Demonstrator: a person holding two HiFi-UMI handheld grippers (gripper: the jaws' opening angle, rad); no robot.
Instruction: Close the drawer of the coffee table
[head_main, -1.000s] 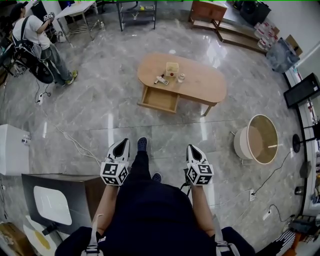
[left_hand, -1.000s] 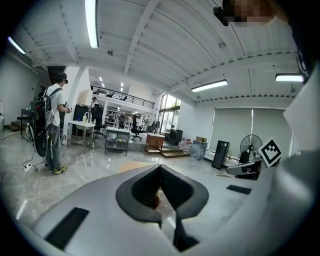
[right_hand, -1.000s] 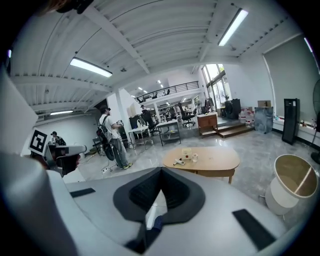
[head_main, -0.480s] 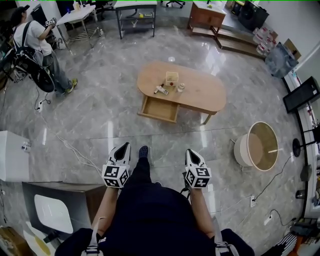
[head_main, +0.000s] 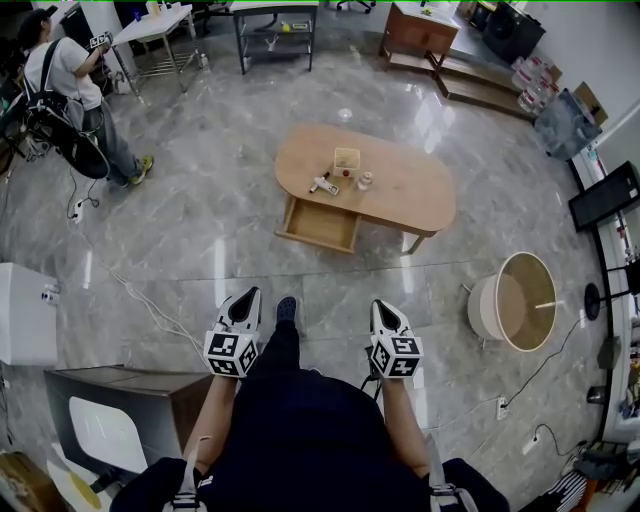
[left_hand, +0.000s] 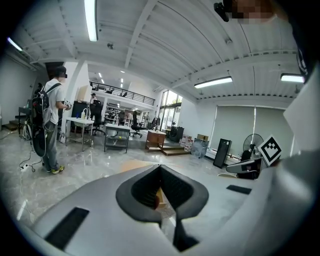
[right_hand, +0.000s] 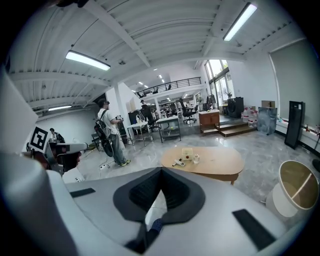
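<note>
Nearest, at 6 o'clock, the person is holding both tools at waist height, pointing ahead. The left gripper (head_main: 250, 293) is carrying its jaws pressed together with nothing between them, and the right gripper (head_main: 380, 305) is doing the same, empty and closed up. Neither has shifted in the head view over the last second.

Just ahead of them a shoe (head_main: 286, 308) is showing between the two grippers. It is sitting lower in that view than a second ago, so the person seems to be stepping forward.

Further out at 12 o'clock, well apart from both grippers, the drawer (head_main: 322, 225) is standing pulled out of the coffee table (head_main: 400, 185) toward the person. It is drifting slightly down the view as the walk goes on. On the tabletop a small box (head_main: 346, 159), a cup (head_main: 366, 181) and a flat white thing (head_main: 322, 185) are resting near one another.

The task is therefore only in its approach: the drawer is open as far as before, and nothing is touching it yet.

At 10 o'clock, far off, another person (head_main: 70, 70) is standing.
</note>
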